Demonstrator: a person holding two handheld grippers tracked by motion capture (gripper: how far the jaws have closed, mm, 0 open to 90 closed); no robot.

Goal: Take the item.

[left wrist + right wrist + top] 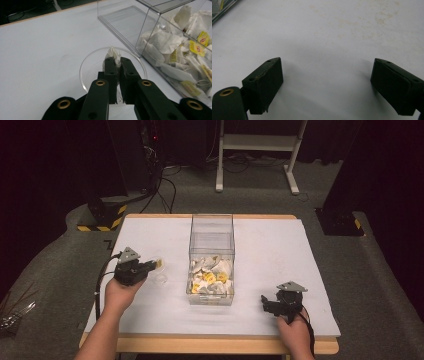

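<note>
A clear plastic box [212,240] stands mid-table, its near half heaped with white tea bags [211,277] bearing yellow tags. My left gripper [152,266] hovers left of the box, shut on one tea bag [160,264]. In the left gripper view the jaws [116,61] pinch that white tea bag [113,53] just above a small clear round dish [87,67]. The dish [159,279] lies on the table beside the box. My right gripper [264,302] rests near the front right of the table, open. Between its jaws [325,85] there is only bare tabletop.
The white tabletop [280,250] has a wooden front edge [210,345]. The box wall [150,30] rises close on the right in the left gripper view. A white frame leg [219,155] and cables lie on the floor beyond the table.
</note>
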